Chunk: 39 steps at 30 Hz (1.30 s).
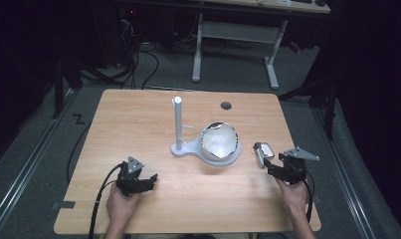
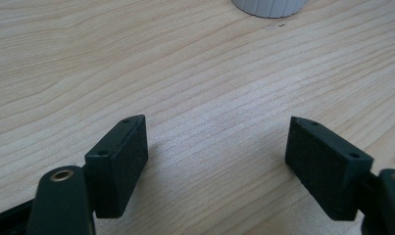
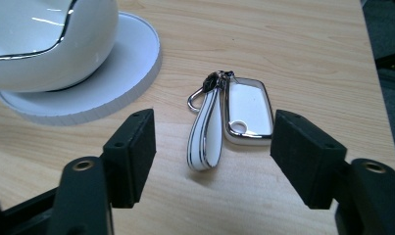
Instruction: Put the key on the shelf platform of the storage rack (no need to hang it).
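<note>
- Dark floor and cables surround the wooden bench [image 1: 138, 119] where we work.
- Our right gripper [image 3: 212, 147] has its jaws apart; nothing is clamped.
- We see the key fob [image 3: 248, 110] lying flat on the bench just ahead of that gripper, between the lines of its two jaws, its white strap [image 3: 205, 134] folded beside it and its metal clip [image 3: 197, 98] at the far end.
- Ahead and to the left of the right gripper sits the white bowl [image 3: 43, 39] on the round base of the stand [image 3: 121, 78], close to the fob but apart from it.
- Our left gripper [image 2: 217, 152] rests low with jaws wide apart over bare wood, the stand's base edge far ahead.
</note>
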Each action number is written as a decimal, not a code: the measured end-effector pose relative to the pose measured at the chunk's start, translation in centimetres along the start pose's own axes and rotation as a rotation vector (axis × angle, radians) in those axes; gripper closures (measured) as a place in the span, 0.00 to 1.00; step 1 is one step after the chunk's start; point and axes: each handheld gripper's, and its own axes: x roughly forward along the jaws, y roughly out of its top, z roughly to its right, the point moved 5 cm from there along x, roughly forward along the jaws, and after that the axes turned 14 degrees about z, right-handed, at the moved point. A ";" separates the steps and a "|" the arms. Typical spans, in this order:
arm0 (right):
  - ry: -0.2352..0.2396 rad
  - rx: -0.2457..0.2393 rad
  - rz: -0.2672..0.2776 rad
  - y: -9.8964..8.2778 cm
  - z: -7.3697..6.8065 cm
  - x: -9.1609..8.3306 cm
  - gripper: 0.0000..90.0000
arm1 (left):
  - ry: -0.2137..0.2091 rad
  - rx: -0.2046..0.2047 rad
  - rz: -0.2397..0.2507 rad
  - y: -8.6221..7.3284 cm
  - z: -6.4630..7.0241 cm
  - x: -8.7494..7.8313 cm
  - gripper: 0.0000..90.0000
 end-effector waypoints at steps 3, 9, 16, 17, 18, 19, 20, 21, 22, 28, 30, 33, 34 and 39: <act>-0.006 0.013 -0.017 0.4 0.4 1.1 0.34 | 0.000 -0.001 0.000 0.0 0.0 0.0 0.27; -0.012 0.015 -0.039 1.0 0.9 2.6 0.30 | 0.001 0.001 0.000 0.0 0.0 0.0 0.27; -0.009 0.019 -0.058 1.6 1.1 4.1 0.29 | 0.001 0.003 -0.001 0.0 0.0 0.0 0.27; -0.009 0.019 -0.058 1.6 1.1 4.1 0.29 | 0.001 0.003 -0.001 0.0 0.0 0.0 0.27; -0.008 0.021 -0.059 1.7 1.2 4.6 0.29 | 0.001 0.003 -0.001 0.0 0.0 0.0 0.27; -0.008 0.021 -0.059 1.7 1.2 4.6 0.29 | 0.001 0.002 -0.001 0.0 0.0 0.0 0.27; -0.013 0.024 -0.069 1.7 1.3 5.0 0.29 | 0.002 0.003 -0.001 0.0 0.0 0.0 0.27; -0.020 0.017 -0.078 1.7 1.4 5.2 0.28 | 0.001 0.002 -0.001 0.0 0.0 0.0 0.27; -0.020 0.017 -0.078 1.7 1.4 5.2 0.28 | 0.001 0.002 -0.001 0.0 0.0 0.0 0.27; -0.037 -0.005 -0.121 1.4 1.4 6.4 0.28 | 0.001 0.001 0.000 0.0 0.0 0.0 0.27; -0.044 0.004 -0.129 1.2 1.7 6.9 0.28 | 0.001 0.001 0.000 0.0 0.0 0.0 0.27; -0.051 0.022 -0.149 0.6 2.0 7.4 0.27 | 0.001 0.001 0.000 0.0 0.0 0.0 0.27; -0.048 0.033 -0.156 0.4 2.1 7.7 0.27 | 0.001 0.000 0.000 0.0 0.0 0.0 0.27; -0.049 0.043 -0.161 0.2 2.1 8.1 0.28 | 0.001 -0.002 0.001 0.0 0.0 0.0 0.27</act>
